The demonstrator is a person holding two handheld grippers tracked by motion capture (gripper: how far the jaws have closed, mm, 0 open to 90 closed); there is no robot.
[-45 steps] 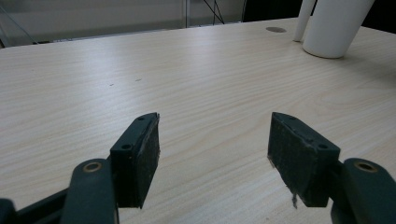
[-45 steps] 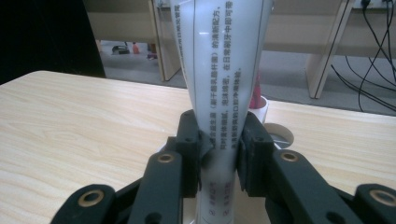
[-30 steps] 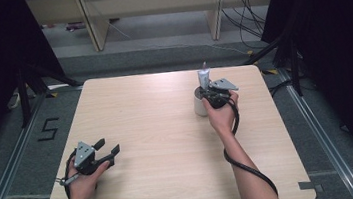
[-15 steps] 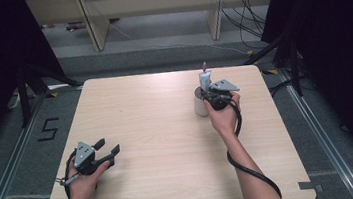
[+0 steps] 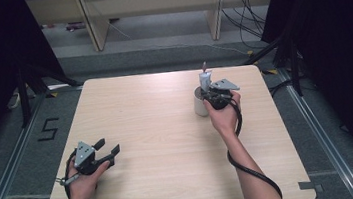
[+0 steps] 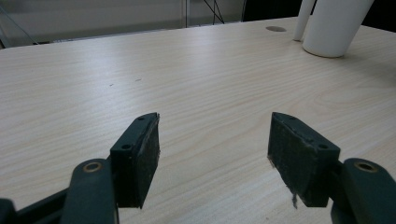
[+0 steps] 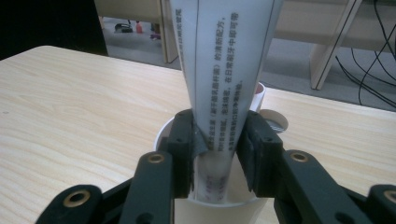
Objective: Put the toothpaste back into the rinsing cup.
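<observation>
Overhead, the right gripper (image 5: 212, 91) holds a white tube (image 5: 205, 79) upright in the white cup (image 5: 199, 103) on the table's (image 5: 158, 132) far right; releasing remains, I judge. Since the earlier frame, little has changed.

Left gripper (image 6: 212, 154): jaws wide apart, empty, at the near left.

Right gripper view: jaws clamp the tube at the cup's rim.
</observation>
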